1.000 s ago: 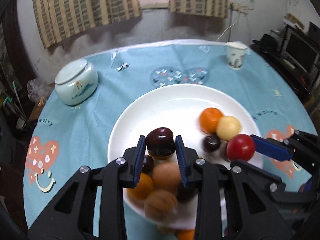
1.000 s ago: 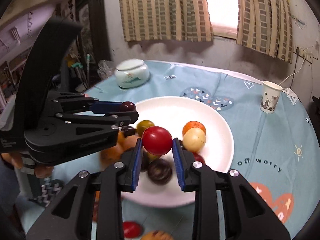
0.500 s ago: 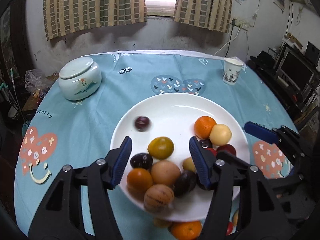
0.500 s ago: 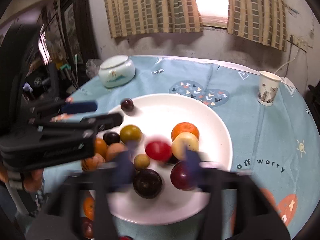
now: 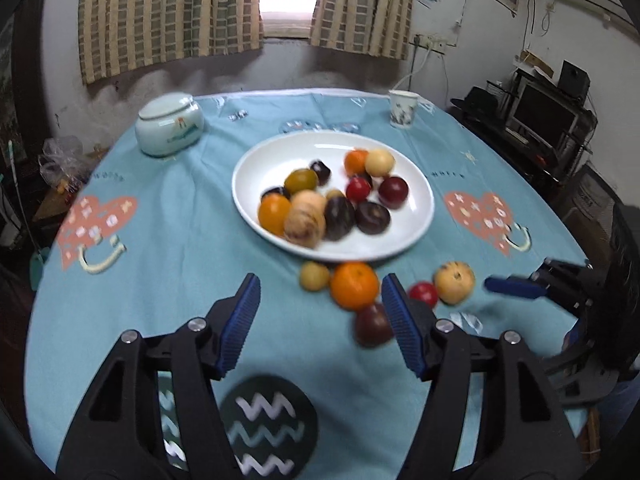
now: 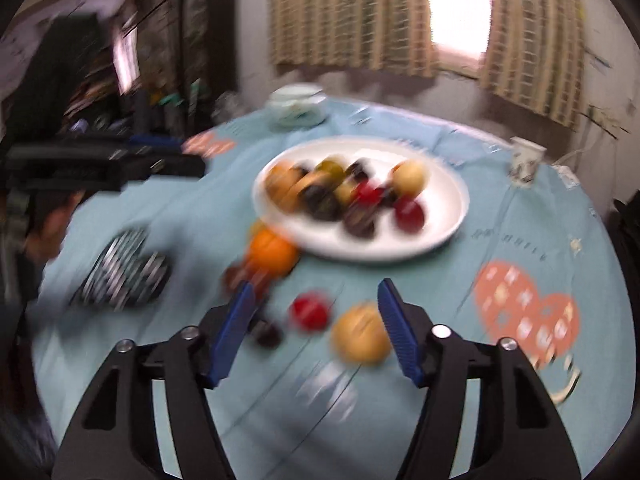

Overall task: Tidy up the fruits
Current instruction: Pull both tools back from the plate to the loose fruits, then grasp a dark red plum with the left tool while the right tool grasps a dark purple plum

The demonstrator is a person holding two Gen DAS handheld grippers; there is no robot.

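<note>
A white plate [image 5: 408, 236] [image 6: 436, 236] holds several fruits. On the cloth in front of it lie an orange [image 5: 354, 286] [image 6: 274, 252], a small yellow fruit [image 5: 315, 276], a red fruit [image 5: 423, 293] [image 6: 310, 312], a tan fruit [image 5: 454, 282] [image 6: 362, 340] and a dark plum [image 5: 372, 326]. My left gripper [image 5: 320, 324] is open and empty, pulled back near the orange. My right gripper [image 6: 314, 330] is open and empty, its jaws on either side of the red and tan fruits in the view. The right wrist view is blurred.
A lidded ceramic jar [image 5: 169, 124] stands at the back left and a paper cup [image 5: 403, 108] at the back right. A dark round coaster with zigzags [image 5: 269, 426] lies near the front edge. The table has a blue cloth [image 5: 168, 264].
Both grippers opened and dropped their fruits, a dark plum and a red fruit, onto the plate. Both then pulled back toward the table's near edge.
</note>
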